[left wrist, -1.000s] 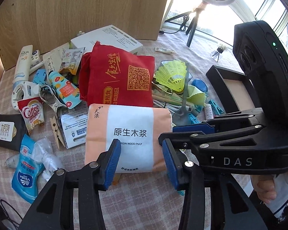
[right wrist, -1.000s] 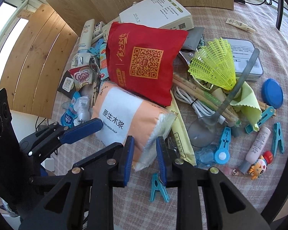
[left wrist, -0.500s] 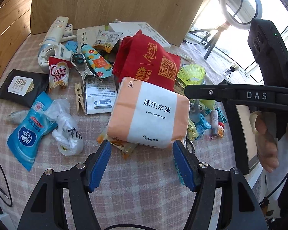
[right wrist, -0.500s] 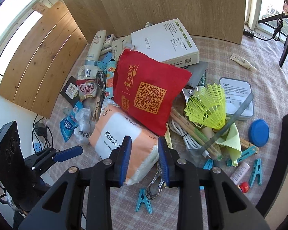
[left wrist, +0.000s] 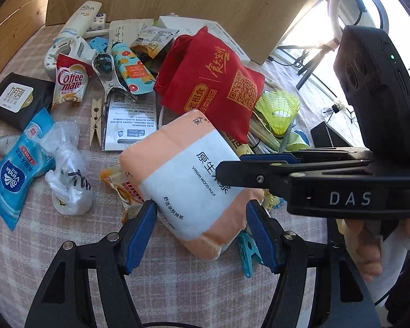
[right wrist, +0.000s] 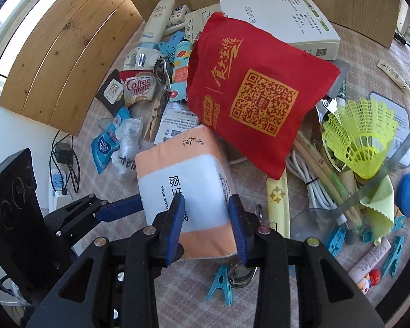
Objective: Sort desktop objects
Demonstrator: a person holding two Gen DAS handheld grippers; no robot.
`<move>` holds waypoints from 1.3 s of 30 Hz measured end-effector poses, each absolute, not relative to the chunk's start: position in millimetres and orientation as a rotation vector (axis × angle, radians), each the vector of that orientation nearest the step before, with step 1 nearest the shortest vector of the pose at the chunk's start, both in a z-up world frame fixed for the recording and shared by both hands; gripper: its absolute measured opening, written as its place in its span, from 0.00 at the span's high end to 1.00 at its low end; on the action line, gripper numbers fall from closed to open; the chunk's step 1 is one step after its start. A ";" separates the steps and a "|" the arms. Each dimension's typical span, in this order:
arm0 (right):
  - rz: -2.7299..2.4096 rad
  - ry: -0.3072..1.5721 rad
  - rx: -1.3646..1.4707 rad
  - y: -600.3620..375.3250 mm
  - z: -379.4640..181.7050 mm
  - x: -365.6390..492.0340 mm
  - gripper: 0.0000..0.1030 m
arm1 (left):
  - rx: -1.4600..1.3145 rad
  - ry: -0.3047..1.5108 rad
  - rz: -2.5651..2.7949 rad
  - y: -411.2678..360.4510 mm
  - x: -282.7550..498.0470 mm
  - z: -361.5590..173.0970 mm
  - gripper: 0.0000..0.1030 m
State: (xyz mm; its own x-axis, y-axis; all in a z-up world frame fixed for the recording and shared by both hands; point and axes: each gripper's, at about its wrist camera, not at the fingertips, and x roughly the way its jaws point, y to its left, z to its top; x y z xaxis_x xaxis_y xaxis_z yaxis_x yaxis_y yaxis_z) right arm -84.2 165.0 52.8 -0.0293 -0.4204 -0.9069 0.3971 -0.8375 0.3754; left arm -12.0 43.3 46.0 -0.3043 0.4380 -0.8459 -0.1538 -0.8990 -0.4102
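The tissue pack (left wrist: 188,175), printed "VIRGIN WOOD PULP", lies between both claws. The left claw (left wrist: 202,235) gapes open around it; the right claw (right wrist: 206,227) is opening. Beyond it, a "Coffee mate" sachet (left wrist: 69,82).

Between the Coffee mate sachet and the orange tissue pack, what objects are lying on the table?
In the left wrist view, a wooden clothespin and a printed leaflet lie between the Coffee mate sachet and the tissue pack.

Counts on the cluttered desk
One tissue pack (right wrist: 190,180), one red bag (right wrist: 255,98), one yellow shuttlecock (right wrist: 359,139), four teal clothes pegs (right wrist: 220,281) visible in the right view
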 end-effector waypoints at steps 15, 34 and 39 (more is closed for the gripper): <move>-1.909 -0.114 1.687 179.6 43.8 -78.8 0.54 | -1.595 -0.250 2.341 56.1 -11.2 47.9 0.37; -1.858 -0.105 1.670 162.9 44.8 -73.5 0.50 | -1.605 -0.282 2.295 56.0 -3.3 41.0 0.30; -1.878 -0.116 1.642 167.8 55.8 -68.8 0.50 | -1.581 -0.266 2.317 61.0 -2.4 54.6 0.30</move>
State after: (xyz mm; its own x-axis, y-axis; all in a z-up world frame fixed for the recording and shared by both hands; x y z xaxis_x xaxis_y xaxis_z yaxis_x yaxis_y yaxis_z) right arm -68.8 167.8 55.8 -0.0214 -0.5066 -0.8619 0.3969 -0.7956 0.4577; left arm -2.4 61.0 54.6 -0.3348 0.3650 -0.8687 -0.1587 -0.9306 -0.3299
